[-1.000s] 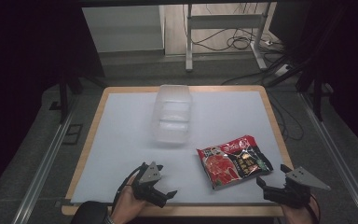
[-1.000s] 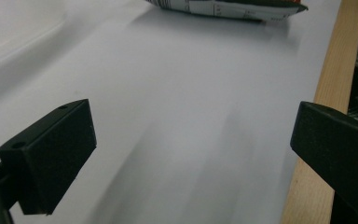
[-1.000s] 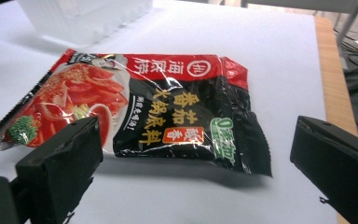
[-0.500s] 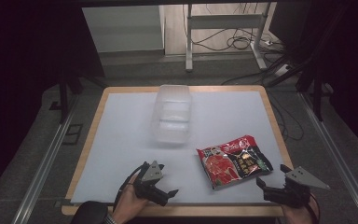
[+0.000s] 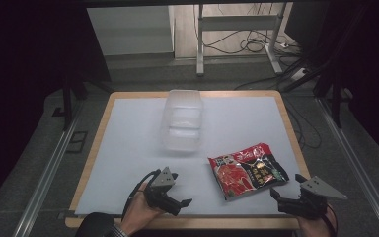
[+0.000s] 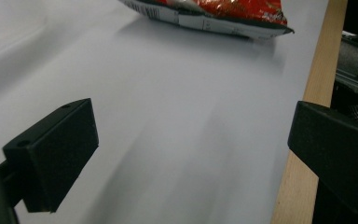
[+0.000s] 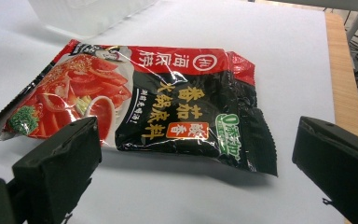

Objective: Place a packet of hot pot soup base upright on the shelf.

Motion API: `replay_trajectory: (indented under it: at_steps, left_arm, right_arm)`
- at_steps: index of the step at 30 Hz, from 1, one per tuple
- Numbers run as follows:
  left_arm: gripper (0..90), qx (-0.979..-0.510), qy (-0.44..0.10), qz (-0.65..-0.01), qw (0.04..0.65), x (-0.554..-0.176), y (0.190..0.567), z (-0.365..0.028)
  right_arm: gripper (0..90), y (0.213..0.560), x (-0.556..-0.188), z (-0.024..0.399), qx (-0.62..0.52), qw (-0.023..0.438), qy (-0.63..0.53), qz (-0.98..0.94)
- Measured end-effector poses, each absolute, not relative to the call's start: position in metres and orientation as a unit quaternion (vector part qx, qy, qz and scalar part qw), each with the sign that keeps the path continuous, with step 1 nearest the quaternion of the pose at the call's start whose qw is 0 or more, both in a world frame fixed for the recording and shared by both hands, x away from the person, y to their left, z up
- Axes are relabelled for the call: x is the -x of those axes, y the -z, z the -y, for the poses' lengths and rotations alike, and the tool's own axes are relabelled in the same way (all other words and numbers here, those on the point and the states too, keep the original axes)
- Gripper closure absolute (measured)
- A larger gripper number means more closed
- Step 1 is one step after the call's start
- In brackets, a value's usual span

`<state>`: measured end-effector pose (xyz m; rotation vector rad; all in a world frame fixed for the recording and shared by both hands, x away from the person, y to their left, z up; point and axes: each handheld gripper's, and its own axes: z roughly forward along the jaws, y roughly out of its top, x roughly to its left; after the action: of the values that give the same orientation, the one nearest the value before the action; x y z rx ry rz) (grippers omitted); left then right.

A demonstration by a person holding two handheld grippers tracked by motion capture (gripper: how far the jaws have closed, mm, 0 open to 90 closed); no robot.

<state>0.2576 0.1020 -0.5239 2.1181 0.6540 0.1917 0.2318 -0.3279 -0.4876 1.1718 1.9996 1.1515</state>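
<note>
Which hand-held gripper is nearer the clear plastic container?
Left. The left hand-held gripper sits just in front of the clear plastic container; the right hand-held gripper is farther off, at the table's right corner.

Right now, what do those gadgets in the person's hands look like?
Both are black. The left gripper and right gripper each carry a grey three-cornered plate on top and end in two blocky black fingers. A black cable loops from the left one. A dark sleeve covers the left wrist.

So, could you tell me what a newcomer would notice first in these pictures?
Probably the red and black food packet, lying flat on the white table toward its near right. Behind it stands a clear plastic container. The left gripper and right gripper sit open at the near edge.
</note>
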Motion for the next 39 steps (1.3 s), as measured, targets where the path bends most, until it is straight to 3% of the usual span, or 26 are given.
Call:
replay_trajectory:
  at_steps: [24,39]
  left_arm:
    - [34.7,-0.827,-0.094,-0.227,0.506,-0.274,0.510,-0.072]
    - [64.5,-0.827,-0.087,-0.198,0.520,-0.287,0.511,-0.042]
  right_arm:
    - [1.6,0.489,-0.233,0.326,-0.430,0.271,-0.423,-0.750]
    - [2.0,0.490,-0.233,0.325,-0.428,0.269,-0.421,-0.753]
